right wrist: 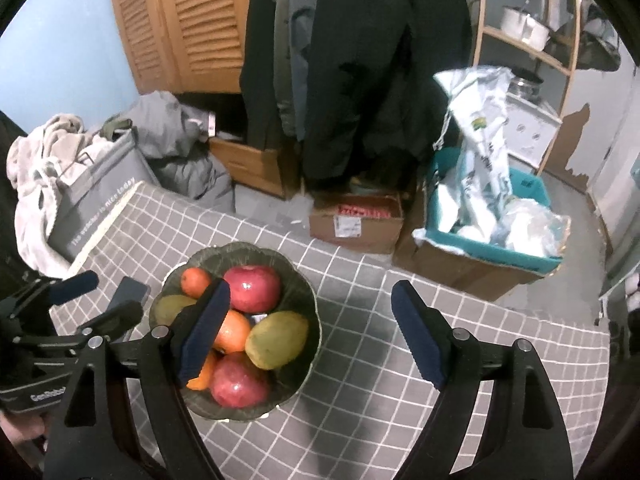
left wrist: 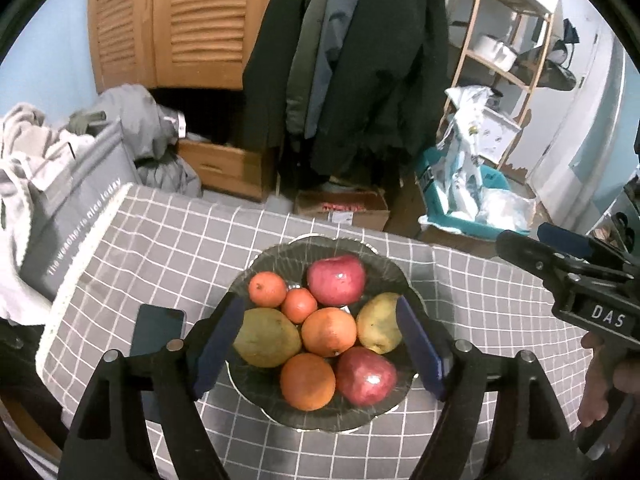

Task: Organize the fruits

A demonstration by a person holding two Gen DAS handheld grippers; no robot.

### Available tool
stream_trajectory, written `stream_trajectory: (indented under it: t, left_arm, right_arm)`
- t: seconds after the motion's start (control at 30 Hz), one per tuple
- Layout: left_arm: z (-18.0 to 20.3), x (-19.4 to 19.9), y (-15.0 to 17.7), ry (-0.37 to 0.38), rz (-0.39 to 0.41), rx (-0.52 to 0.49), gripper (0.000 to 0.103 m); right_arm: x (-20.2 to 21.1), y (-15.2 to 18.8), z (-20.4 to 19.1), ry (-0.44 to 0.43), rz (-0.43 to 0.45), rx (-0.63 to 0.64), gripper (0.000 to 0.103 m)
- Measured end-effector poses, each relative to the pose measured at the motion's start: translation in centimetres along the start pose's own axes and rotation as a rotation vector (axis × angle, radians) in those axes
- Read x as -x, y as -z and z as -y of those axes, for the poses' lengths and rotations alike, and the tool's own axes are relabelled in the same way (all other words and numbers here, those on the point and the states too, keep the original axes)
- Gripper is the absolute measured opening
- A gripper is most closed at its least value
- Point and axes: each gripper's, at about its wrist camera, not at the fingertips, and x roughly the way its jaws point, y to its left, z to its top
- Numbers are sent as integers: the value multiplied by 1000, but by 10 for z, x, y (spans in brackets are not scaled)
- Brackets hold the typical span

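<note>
Bowl (left wrist: 320, 416) fruit shows whole from left claw (left wrist: 320, 344); right claw (right wrist: 308, 332), also wide and empty, hides some.

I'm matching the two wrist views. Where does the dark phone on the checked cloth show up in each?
Left wrist view: phone lower left, left of the fruit bowl.
Right wrist view: phone at left, again left of the fruit bowl.
Shared landmark: cardboard box on the floor beyond the table.

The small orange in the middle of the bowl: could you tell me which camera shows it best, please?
The left wrist view: the small orange sits fully in sight among the other fruit in the bowl. In the right wrist view, that gripper's own left finger covers the spot, so it cannot be seen.
</note>
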Motion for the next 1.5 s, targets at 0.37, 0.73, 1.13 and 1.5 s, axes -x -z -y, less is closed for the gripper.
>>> stream_trajectory:
  t: [0.37,0.73,1.13,1.5]
  left_arm:
    - [15,67,-6,-3,134,-29,88]
    - [34,121,-8,-10,265,-59,101]
    - [55,152,-4,-2,356,-88,102]
    - [72,164,-4,-19,406,-128,102]
  right_arm:
    - [68,2,2,37,129,9,85]
    - [126,9,16,62,233,-16,86]
    - [177,19,30,105,347,-24,86]
    - [201,28,37,164,407,11,86]
